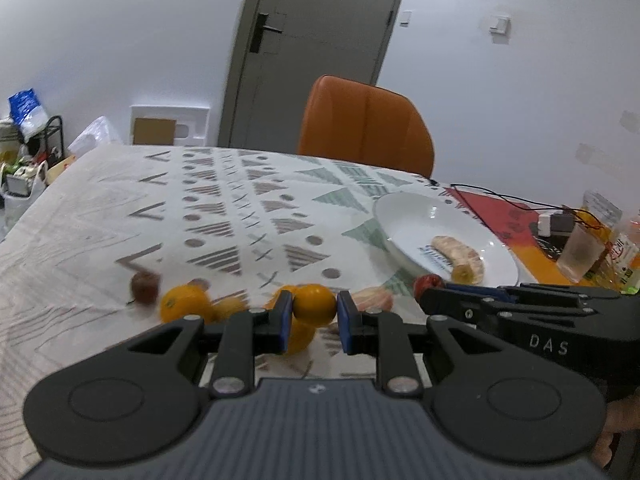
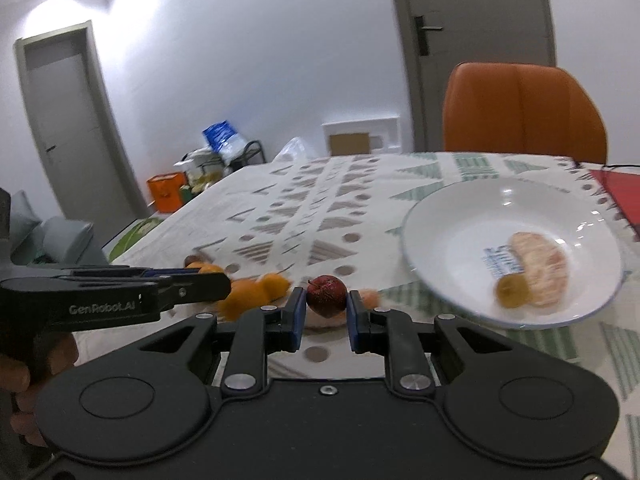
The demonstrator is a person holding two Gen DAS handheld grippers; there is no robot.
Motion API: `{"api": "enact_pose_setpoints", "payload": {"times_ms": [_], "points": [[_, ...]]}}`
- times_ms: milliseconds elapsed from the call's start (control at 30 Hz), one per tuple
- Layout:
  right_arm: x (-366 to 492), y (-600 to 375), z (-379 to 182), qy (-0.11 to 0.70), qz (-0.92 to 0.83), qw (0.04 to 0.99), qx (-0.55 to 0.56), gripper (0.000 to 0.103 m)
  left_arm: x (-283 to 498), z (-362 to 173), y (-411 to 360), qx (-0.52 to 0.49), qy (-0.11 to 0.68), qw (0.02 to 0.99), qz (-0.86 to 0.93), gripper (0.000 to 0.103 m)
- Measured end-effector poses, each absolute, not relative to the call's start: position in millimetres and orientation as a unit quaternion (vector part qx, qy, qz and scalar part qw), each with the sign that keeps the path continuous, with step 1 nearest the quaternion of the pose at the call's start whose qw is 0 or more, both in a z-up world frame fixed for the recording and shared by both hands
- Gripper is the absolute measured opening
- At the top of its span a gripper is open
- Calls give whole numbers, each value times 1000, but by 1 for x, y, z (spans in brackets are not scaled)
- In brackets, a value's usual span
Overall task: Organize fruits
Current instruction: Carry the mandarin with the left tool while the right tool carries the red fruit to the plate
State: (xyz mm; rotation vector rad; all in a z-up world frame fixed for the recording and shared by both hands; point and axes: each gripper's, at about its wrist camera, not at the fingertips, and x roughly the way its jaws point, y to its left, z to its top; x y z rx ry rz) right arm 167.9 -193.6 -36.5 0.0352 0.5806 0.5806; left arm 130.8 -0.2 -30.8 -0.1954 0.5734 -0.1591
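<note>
A small orange (image 1: 314, 304) is clamped across its middle by the left gripper (image 1: 312, 314), and a small dark red fruit (image 2: 327, 295) likewise by the right gripper (image 2: 327, 312); both are judged light, round, smooth and apt to slip or bruise. More fruit (image 1: 185, 303) is left on the patterned tablecloth (image 1: 120, 208), and open room is seen toward the white plate (image 2: 460, 216), near the table's right side.

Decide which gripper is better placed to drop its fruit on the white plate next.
Probably the right gripper: it holds a red fruit just beside the plate. The left gripper, holding an orange, sits farther off.
</note>
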Motion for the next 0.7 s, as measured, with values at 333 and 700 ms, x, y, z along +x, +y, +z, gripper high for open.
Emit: {"api": "enact_pose_setpoints", "payload": {"times_ms": [333,700], "points": [[184,-223,-34,268,252,929,34,20,150,-28,-30,-75,284,951,-94,22],[201,-246,-40,269,225,935,48,20,169,-28,-53,-59,288,950,-104,22]]}}
